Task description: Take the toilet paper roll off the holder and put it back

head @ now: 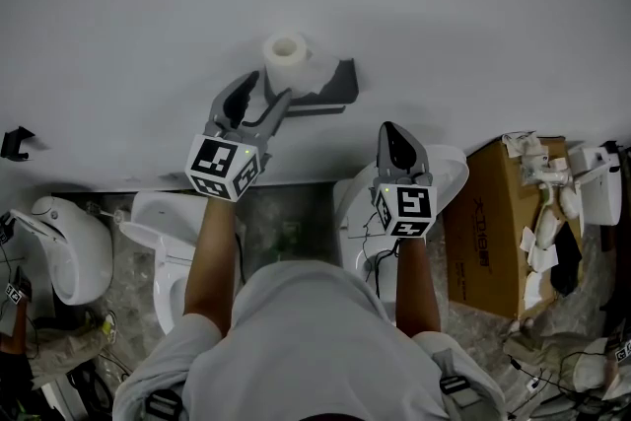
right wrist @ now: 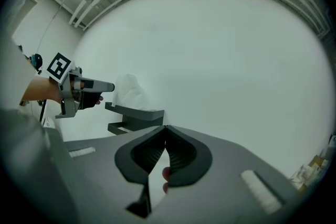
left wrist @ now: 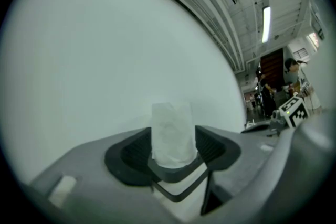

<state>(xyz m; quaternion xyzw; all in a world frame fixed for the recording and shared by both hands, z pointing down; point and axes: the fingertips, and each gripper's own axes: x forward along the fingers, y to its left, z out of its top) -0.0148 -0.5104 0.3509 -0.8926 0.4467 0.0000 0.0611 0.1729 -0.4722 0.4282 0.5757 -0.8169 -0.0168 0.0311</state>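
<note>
A white toilet paper roll (head: 286,48) stands upright on top of the grey wall holder (head: 333,90) on the white wall. My left gripper (head: 269,90) points at the roll from just below it, jaws apart; the roll lies a little beyond the fingertips. In the left gripper view the roll (left wrist: 172,131) shows in the gap between the dark pads (left wrist: 134,152), which do not press on it. My right gripper (head: 391,135) hangs to the right of the holder and lower, shut and empty. Its view shows the holder (right wrist: 134,116), the roll (right wrist: 131,93) and the left gripper (right wrist: 97,86) at the left.
Below the wall stand a white toilet (head: 166,234), another white fixture (head: 71,247) at the left and a cardboard box (head: 493,232) with white parts at the right. A black hook (head: 15,143) sticks out of the wall far left. People stand far off (left wrist: 265,94).
</note>
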